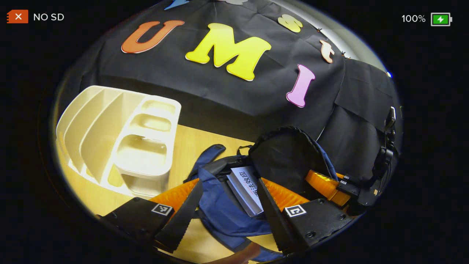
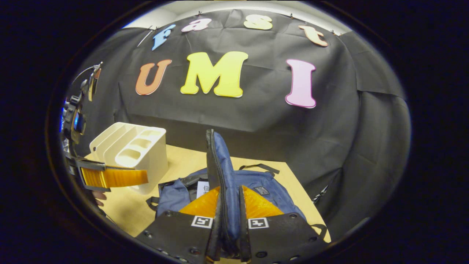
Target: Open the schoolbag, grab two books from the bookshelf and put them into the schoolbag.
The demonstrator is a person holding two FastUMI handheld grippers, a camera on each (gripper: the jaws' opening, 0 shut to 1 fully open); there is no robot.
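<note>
Two square black-and-white markers sit on the fingers of my left gripper (image 1: 229, 207), and two more on my right gripper (image 2: 229, 220); they are coded patterns, not words. A book (image 1: 246, 189) with a pale cover carries a column of printed characters, too small and skewed for me to read. It lies inside the open mouth of the blue schoolbag (image 1: 223, 212), which rests on the wooden table (image 1: 190, 141) just beside the white bookshelf (image 1: 121, 139). From the left gripper view my left fingers stand spread apart over the bag, one on each side of the book, and I cannot tell whether either touches it. The bag's black-lined flap (image 1: 289, 157) is lifted upright behind the book, and the right gripper shows past it at the right edge. In the right gripper view my right fingers are pressed together on that flap (image 2: 220, 165), holding its zippered edge upright between them. There the left gripper (image 2: 110, 178) hangs at the left, level with the bookshelf (image 2: 132, 154), orange finger pointing inward, with part of a hand (image 2: 98, 198) just below it. A small dark label (image 2: 261, 190) sits on the bag's front, unreadable.
</note>
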